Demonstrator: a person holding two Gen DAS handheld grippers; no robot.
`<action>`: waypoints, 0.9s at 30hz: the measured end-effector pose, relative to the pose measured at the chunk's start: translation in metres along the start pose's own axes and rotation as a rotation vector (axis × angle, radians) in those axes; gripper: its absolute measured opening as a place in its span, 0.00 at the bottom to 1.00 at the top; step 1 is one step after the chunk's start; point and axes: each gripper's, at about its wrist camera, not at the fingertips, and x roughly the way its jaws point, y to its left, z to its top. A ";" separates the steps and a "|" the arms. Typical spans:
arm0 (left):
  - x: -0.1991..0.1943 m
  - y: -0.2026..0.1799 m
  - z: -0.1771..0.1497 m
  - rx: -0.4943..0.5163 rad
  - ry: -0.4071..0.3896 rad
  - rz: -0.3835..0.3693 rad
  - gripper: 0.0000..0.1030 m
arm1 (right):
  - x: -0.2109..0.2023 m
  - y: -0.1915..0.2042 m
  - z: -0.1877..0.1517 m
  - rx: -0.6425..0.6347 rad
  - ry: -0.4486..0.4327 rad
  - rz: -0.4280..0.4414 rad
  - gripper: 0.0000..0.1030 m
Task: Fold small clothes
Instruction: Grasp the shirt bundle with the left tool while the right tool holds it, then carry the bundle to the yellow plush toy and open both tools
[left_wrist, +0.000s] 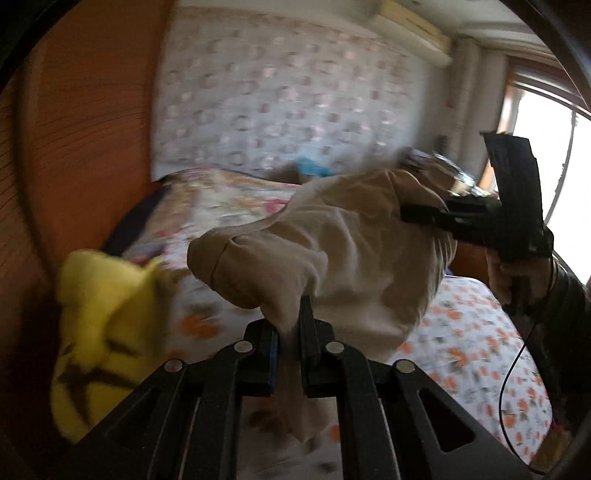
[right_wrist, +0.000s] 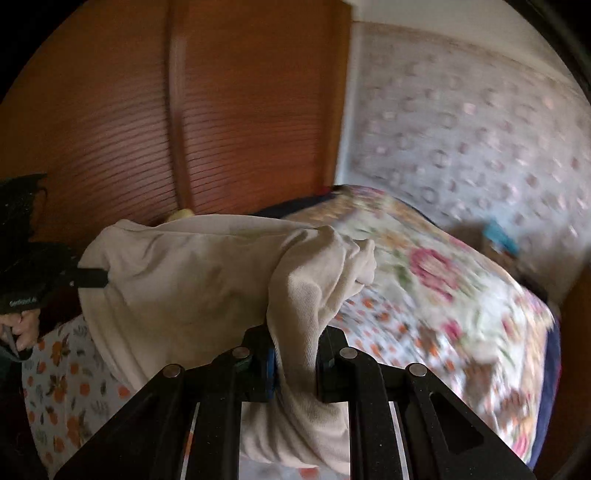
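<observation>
- my left gripper (left_wrist: 290, 354) is clamped on a bunched edge of the beige garment (left_wrist: 332, 251), the cloth pinched between its two black fingers and trailing down below them.
- my right gripper (right_wrist: 295, 365) is clamped on another bunch of the same beige garment (right_wrist: 184, 273), a thick twist of fabric squeezed between the fingers and hanging beneath them.
- the garment is stretched between both grippers in the air above the bed (left_wrist: 480, 354), sagging in the middle, not lying flat on it.
- in the left wrist view, my right gripper (left_wrist: 424, 216) shows at the far end of the cloth with my right hand (left_wrist: 517, 273) wrapped round its handle; a thin black cable (left_wrist: 513, 373) drops from it.
- in the right wrist view, my left gripper (right_wrist: 92, 278) bites the opposite end of the cloth, with my left hand (right_wrist: 22, 328) on its handle.
- the bed carries a white sheet with orange flowers, and a floral quilt (right_wrist: 443, 280) lies toward its far side by the wall.
- a yellow plush toy (left_wrist: 107, 332) with dark markings sits near the bed's left edge, beside the brown slatted wardrobe (right_wrist: 129, 122).
- something blue (left_wrist: 314, 168) lies at the far edge of the bed against the patterned wallpaper (left_wrist: 288, 92); it is too blurred to name.
- an air conditioner (left_wrist: 413, 29) hangs high on the wall near the bright window (left_wrist: 546, 155).
</observation>
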 end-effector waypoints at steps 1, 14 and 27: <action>-0.003 0.010 -0.006 -0.016 -0.001 0.023 0.09 | 0.017 0.010 0.012 -0.027 0.008 0.012 0.15; -0.010 0.072 -0.068 -0.164 0.066 0.139 0.09 | 0.163 0.037 0.082 -0.156 0.066 0.123 0.15; -0.025 0.074 -0.061 -0.117 0.040 0.172 0.44 | 0.168 0.029 0.068 0.034 0.082 0.021 0.59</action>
